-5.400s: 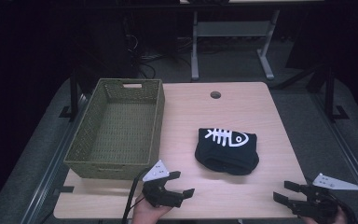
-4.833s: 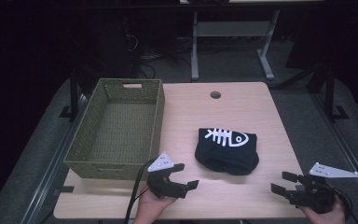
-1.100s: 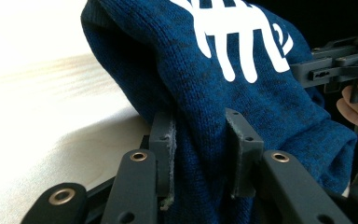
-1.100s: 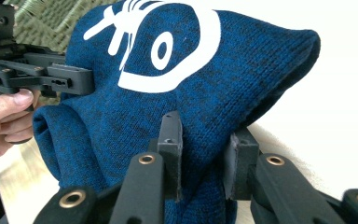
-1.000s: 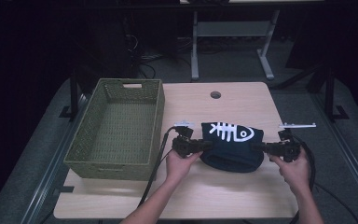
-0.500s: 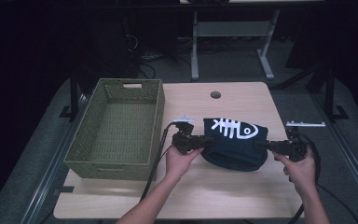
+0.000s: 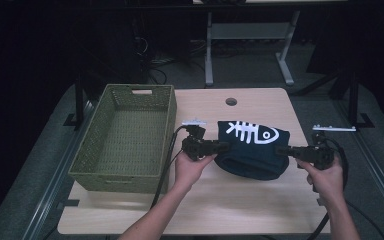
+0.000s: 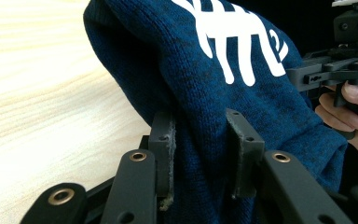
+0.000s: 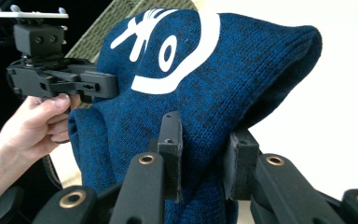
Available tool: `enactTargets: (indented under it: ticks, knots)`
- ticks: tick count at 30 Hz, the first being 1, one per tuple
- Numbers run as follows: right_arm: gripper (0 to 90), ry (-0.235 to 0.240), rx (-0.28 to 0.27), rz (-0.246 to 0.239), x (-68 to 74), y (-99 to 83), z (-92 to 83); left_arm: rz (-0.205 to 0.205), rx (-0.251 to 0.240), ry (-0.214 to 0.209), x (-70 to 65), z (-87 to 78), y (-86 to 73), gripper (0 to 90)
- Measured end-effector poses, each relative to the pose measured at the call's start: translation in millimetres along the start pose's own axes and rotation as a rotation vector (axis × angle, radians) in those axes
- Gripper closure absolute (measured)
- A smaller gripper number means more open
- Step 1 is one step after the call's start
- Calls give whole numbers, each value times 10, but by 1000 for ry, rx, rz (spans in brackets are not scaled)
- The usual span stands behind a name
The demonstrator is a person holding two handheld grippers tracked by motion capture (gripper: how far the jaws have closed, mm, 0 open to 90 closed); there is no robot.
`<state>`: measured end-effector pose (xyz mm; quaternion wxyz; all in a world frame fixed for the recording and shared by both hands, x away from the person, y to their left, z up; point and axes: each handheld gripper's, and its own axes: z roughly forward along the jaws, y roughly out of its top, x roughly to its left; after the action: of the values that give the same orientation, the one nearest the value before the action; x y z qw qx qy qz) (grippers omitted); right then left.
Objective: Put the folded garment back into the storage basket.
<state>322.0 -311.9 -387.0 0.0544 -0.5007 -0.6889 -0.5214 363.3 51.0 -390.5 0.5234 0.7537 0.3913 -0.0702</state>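
Dark blue knitted hat [image 7: 252,150] with white fishbone print held between both grippers over the table [image 7: 260,210], right of the green basket [image 7: 125,135]. Left gripper [image 7: 225,146] clamped on its left edge, right gripper [image 7: 280,150] clamped on its right edge.

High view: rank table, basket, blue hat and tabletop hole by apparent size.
1. table
2. basket
3. blue hat, lifted nearer the camera, so it looks slightly bigger than it is
4. tabletop hole
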Motion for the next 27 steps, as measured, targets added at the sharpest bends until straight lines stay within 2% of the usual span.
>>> enactTargets:
  ticks: [13,20,27]
  knots:
    - [721,54,-21,0,151,114,-19,-12,-27,-17,4,-187,102,670]
    - [721,78,-28,-2,217,177,14,-4,-31,-16,0,-303,184,666]
    - [721,95,-31,-6,290,244,68,-13,-43,-15,40,-404,212,665]
